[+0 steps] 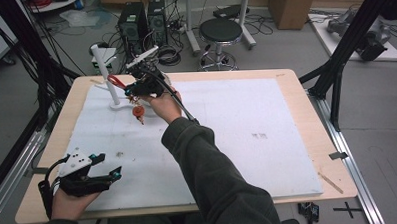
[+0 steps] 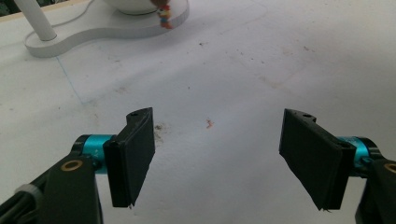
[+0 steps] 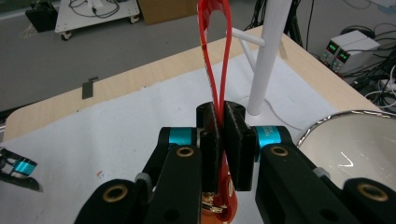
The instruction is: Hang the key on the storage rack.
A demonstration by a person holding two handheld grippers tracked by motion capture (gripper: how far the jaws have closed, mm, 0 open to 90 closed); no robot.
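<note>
Right gripper (image 3: 223, 154) has its two black jaws squeezed tight on a thin red ribbon loop (image 3: 215, 60). Under the jaws hangs a small orange charm with gold bits (image 3: 223, 207); from the high view it dangles just above the white mat. The loop stands up past the jaws, narrow and long, like a stretched drop. It looks soft and bendy, so it may sway or twist.

Just beside the loop is a tall white stand with short side pegs (image 3: 268, 51), on a flat white base (image 2: 107, 35). My guess is that the charm is being carried to the stand, to be hung on a peg. The next move would need the open top of the loop lifted and slid over a peg tip before the jaws let go.

Left gripper (image 1: 106, 165) rests near the front edge of the wooden tabletop (image 1: 312, 118), well apart from the stand, its jaws wide apart with nothing between them.
</note>
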